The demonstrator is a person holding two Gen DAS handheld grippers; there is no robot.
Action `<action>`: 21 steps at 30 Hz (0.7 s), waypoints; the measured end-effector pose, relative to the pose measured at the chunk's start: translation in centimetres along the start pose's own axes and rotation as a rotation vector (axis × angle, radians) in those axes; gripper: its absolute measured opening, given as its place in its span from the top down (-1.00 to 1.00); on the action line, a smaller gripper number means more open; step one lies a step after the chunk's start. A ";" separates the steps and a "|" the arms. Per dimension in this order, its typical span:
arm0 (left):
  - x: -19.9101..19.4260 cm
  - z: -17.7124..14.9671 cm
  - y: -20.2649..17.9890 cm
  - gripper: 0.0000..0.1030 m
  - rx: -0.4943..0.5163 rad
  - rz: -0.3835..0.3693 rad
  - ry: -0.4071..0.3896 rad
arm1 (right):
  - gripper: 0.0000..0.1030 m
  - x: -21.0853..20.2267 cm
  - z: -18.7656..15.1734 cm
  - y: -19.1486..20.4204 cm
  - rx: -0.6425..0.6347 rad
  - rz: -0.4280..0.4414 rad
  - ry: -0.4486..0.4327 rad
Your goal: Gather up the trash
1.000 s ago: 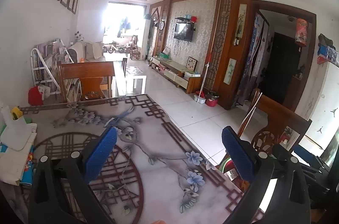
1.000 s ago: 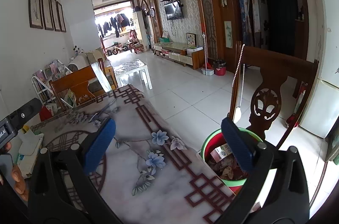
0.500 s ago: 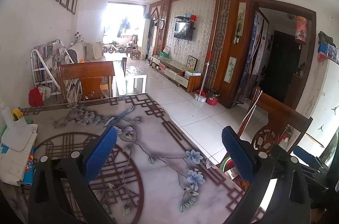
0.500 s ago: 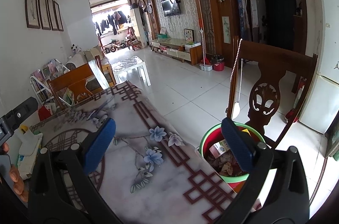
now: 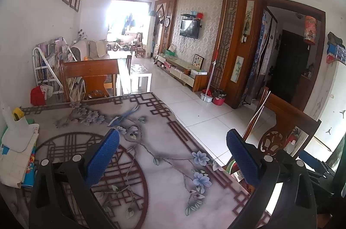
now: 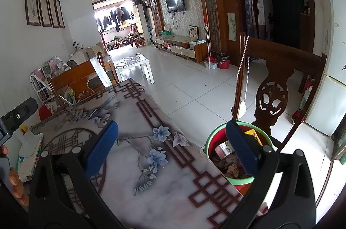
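**2 empty hand-held grippers hovering over the desk, bin at the right edge**

Both tools are standing released, with nothing between the blue pads. The left hand-held gripper (image 5: 173, 155) is hanging above the patterned desk (image 5: 151, 174), its jaws spread wide and pointing down the length of the room. The right hand-held gripper (image 6: 172, 147) is sitting in a matching pose, tilted slightly downward, with its right pad overlapping the view of the trash bin (image 6: 213, 138).

The bin, red with a green rim, is standing on the floor just beside the desk's right edge, in front of a carved wooden chair (image 6: 274, 86). Paper scraps and packaging are already lying inside it.

No loose trash is showing on the open part of the desk. The only items are sitting at its far left: a white bag (image 5: 18, 133) resting on a stack of papers (image 5: 15, 166). Whether any of that counts as trash cannot be told.

Judgement: the step in hand is locating the next piece. To do it well, the person should be sweeping each gripper lower and leftward, keeping the jaws wide until a piece is centred between the pads, then carrying it directly above the bin mouth before letting go.

A person's fingertips (image 6: 15, 181) are showing at the left margin of the right wrist view.
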State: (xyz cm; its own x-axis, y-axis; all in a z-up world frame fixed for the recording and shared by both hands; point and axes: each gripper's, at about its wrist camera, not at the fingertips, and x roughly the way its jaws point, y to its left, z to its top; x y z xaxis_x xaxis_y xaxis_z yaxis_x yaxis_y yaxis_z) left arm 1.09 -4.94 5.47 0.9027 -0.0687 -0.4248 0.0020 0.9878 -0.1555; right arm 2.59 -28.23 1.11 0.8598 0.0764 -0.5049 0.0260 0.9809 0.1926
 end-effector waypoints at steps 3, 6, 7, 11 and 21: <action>0.1 0.1 0.0 -0.85 0.001 -0.002 0.003 | -0.91 0.3 -0.1 0.1 0.000 0.003 0.012; 0.1 0.0 0.0 -0.85 0.009 0.003 0.002 | -0.91 0.5 -0.2 0.1 0.003 0.004 0.018; 0.1 0.0 0.0 -0.85 0.011 0.004 0.003 | -0.91 0.5 -0.1 0.1 0.001 0.003 0.017; 0.1 0.0 0.1 -0.85 0.005 0.002 0.005 | -0.91 0.6 -0.1 0.1 0.000 0.002 0.021; 0.8 -0.2 0.8 -0.85 0.000 0.003 0.029 | -0.91 1.1 -0.7 0.1 0.003 0.002 0.045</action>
State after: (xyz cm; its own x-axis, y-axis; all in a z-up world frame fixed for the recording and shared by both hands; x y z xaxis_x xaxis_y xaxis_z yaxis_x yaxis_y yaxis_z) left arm 1.72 -4.22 4.86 0.8898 -0.0696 -0.4510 -0.0010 0.9880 -0.1543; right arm 3.20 -27.91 -0.01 0.8360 0.0862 -0.5419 0.0259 0.9803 0.1958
